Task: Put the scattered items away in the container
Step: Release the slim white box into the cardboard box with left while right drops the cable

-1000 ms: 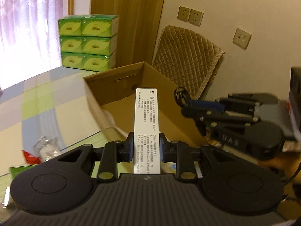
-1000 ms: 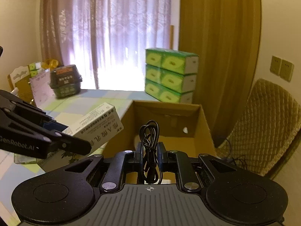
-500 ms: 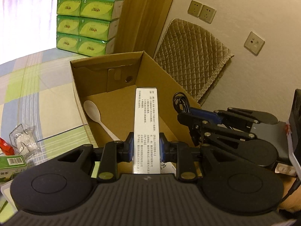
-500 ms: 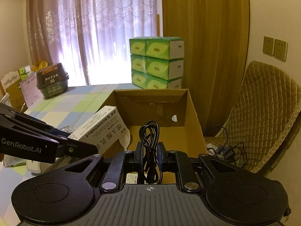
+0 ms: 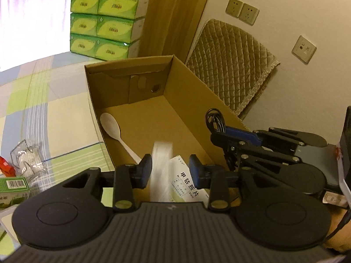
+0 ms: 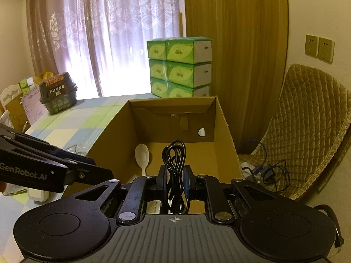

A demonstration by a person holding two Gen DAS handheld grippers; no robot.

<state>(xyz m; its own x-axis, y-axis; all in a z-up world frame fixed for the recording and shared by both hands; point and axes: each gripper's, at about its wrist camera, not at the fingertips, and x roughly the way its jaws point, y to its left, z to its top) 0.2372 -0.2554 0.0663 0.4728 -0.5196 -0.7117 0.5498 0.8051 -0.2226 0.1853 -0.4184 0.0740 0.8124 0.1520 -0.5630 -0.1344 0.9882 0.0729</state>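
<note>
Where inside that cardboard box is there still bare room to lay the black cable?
Bare: the box floor between the white spoon by the left wall and the right wall, back to the far wall. Crowded: the near end, with a blurred white carton and a printed pack.

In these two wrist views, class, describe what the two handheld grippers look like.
Both the left gripper and right gripper are matte black, with ribbed bodies, round side discs, silver screws and blue finger pads. White "GenRobot.AI" lettering marks the left one's side.

Ahead of my fingers, bright curtains (image 6: 105, 43) glow; a brown drape (image 6: 237, 54), sockets (image 6: 319, 47) and, I think, a quilted chair (image 6: 307, 118) stand right.
</note>
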